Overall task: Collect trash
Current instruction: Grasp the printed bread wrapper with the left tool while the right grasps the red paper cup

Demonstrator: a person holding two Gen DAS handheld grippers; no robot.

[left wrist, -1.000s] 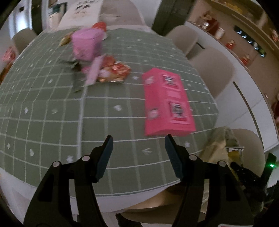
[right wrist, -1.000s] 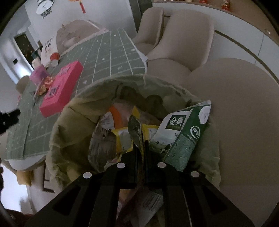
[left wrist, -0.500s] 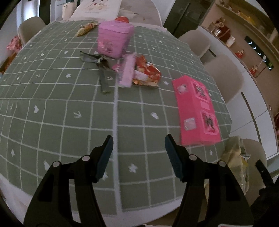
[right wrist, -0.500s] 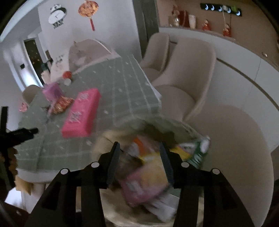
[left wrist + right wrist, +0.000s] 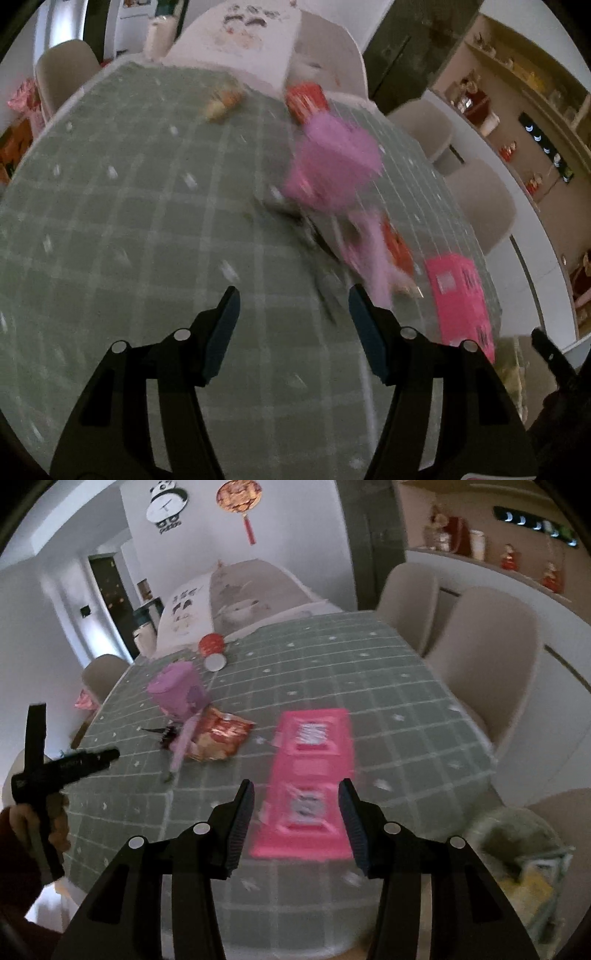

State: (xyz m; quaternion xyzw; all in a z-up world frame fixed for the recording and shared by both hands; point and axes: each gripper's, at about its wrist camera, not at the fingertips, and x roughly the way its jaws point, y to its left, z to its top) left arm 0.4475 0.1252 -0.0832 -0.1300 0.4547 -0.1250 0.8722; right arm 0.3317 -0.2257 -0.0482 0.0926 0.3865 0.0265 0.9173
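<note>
A flat pink box (image 5: 310, 775) lies on the green checked tablecloth (image 5: 388, 701), under and just beyond my right gripper (image 5: 295, 812), which hangs open and empty above it. Farther back sit a red snack wrapper (image 5: 221, 734), a pale pink strip (image 5: 184, 746) and a purple box (image 5: 177, 690). My left gripper (image 5: 293, 317) is open over bare cloth, with the purple box (image 5: 332, 166), the wrapper (image 5: 397, 251) and the pink box (image 5: 460, 295) ahead to its right, all blurred. The bag of trash (image 5: 524, 867) stands below the table's right corner.
A red can (image 5: 211, 644) and a white lid (image 5: 215, 662) stand at the table's far end, and a yellowish wrapper (image 5: 223, 101) lies near there. Beige chairs (image 5: 491, 657) line the right side. A hand (image 5: 55, 830) holding the left gripper shows at the left edge.
My right gripper opened, dropped its wrapper into the bag, then rose and swung over the table to the pink box. My left gripper moved along the table toward the purple box.
</note>
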